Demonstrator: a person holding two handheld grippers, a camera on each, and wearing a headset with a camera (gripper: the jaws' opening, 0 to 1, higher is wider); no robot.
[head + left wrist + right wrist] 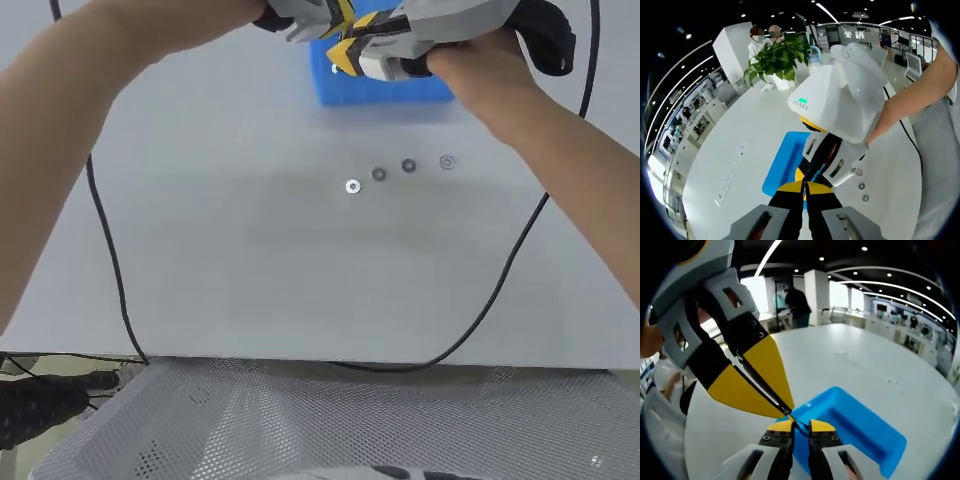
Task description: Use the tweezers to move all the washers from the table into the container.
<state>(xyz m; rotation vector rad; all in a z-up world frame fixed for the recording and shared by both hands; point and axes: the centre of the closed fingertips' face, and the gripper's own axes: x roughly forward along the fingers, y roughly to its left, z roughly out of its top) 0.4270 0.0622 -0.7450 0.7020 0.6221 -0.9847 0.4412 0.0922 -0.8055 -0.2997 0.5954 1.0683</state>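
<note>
Washers (352, 186) sit four in a slightly curved row on the grey table (250, 260), just right of centre in the head view and running from the nearest one out toward 2 o'clock, each apart from its neighbour. The blue container (380, 90) lies flat on the table at 12 o'clock from the row, near it but not touching. Above the container the person's two hands bring both tools tip to tip. In the right gripper view the left gripper (805, 189) enters from 10 o'clock, its yellow-and-black fingers (747, 385) pressed together on a thin dark strip that appears to be the tweezers (790, 411). The strip's free end reaches down between the yellow tips of the right gripper (801, 426). Those fingers stand close, with a narrow gap around the strip, and whether they grip it cannot be told. In the left gripper view three washers lie in a line toward 5 o'clock, beside the container's edge. A black cable (110, 260) trails across the table at 9 o'clock in the head view, and a grey mesh surface (350, 420) spans 6 o'clock.
</note>
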